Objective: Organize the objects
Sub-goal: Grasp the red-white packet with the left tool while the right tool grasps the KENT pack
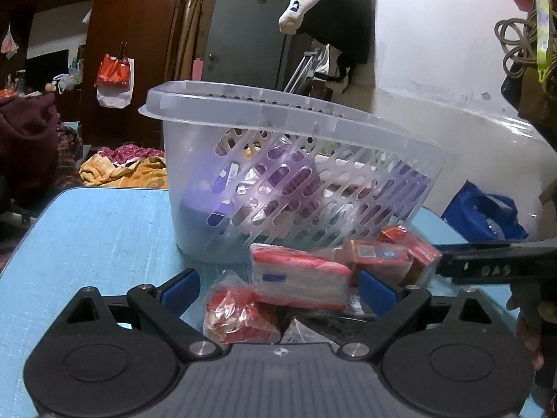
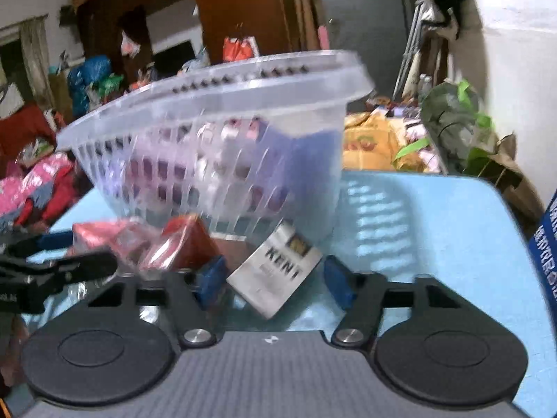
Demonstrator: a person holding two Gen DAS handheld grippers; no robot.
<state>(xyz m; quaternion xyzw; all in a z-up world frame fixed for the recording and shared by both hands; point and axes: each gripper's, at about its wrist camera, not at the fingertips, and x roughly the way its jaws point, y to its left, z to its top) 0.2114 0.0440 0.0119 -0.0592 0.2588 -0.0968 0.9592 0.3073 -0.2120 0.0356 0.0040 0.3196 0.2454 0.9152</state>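
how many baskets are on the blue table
1. The clear slotted basket stands on the blue table, just behind the pile of red packets. The cluttered room behind could hide others.

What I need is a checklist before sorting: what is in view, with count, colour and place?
table: 1, light blue, under everything
basket: 1, clear plastic, on the table, with purple and red items inside
white-red pack: 1, in front of the basket
red packets: several, crinkly, clustered around the pack
white box: 1, black lettering, tilted in front of the basket
blue bag: 1, beyond the table edge
left gripper: 1, black with blue pads, jaws open around the white-red pack
right gripper: 1, black with blue pads, jaws open either side of the white box
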